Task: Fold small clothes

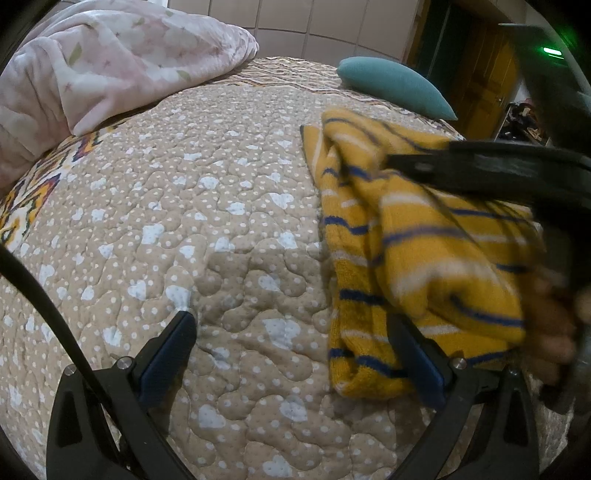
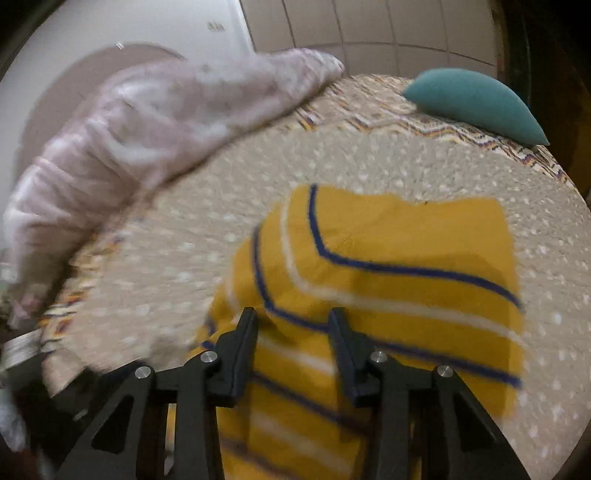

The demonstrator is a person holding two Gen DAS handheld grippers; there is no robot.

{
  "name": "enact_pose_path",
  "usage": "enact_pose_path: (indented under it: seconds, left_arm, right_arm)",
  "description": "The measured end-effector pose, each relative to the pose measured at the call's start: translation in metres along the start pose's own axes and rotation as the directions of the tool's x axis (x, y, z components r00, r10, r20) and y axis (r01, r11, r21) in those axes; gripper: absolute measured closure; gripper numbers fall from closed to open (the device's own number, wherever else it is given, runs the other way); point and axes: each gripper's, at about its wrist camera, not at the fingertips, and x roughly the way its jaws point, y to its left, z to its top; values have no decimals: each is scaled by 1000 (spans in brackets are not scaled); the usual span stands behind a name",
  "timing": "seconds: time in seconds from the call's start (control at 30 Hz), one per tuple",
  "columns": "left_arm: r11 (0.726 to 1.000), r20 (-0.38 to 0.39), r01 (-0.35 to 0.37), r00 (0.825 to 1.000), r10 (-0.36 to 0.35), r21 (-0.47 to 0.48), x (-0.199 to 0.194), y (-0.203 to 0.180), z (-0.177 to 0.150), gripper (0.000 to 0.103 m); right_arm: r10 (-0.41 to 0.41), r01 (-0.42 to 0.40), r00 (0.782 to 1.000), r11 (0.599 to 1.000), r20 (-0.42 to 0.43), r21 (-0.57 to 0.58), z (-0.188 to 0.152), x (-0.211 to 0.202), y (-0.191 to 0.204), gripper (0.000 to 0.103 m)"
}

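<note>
Both tools are matte black plastic. The left gripper [image 1: 295, 343] has blue-padded fingers [image 1: 168, 354], silver screws [image 1: 125, 363] at its pivots, triangular cut-outs and a black cable [image 1: 40, 299]. The right gripper [image 2: 291, 332] is all black, with silver screws [image 2: 208, 356].

no readable text, label, brand or number shows in either view; the only mark of that kind is a small dark smudge of lettering on the white wall panel [image 2: 212, 26] at the top of the right wrist view, too blurred and too small to make out, and the striped yellow garment [image 2: 388, 266] carries only blue and white stripes, no print or tag with words
</note>
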Motion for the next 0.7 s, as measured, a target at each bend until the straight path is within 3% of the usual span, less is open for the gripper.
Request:
enact_pose_path:
  seconds: [0.13, 0.23, 0.37, 0.47, 0.6, 0.7]
  left_arm:
    - [1000, 2, 6, 1000, -6, -3, 0, 0, 0, 0]
    - [1000, 3, 5, 1000, -5, -3, 0, 0, 0, 0]
    - [1000, 3, 5, 1000, -5, -4, 0, 0, 0, 0]
    - [1000, 3, 5, 1000, -5, -3, 0, 0, 0, 0]
    - [1000, 3, 4, 1000, -4, -3, 0, 0, 0, 0]
    - [1000, 2, -1, 1000, 1, 0, 1, -1, 0, 0]
  right_arm:
    - [23, -23, 1000, 997, 2, 74, 15, 8, -8, 51]
    - [32, -38, 997, 995, 73, 88, 18, -23, -13, 51]
    - [-23, 7, 990, 994, 138, 110, -2, -63, -28, 45]
    - [-45, 26, 990, 990, 132, 139, -33, -72, -40, 43]
    - [-142, 137, 980, 989, 140, 47, -74, -76, -29, 43]
    - [-170, 178, 974, 983, 147, -39, -77, -89, -10, 38]
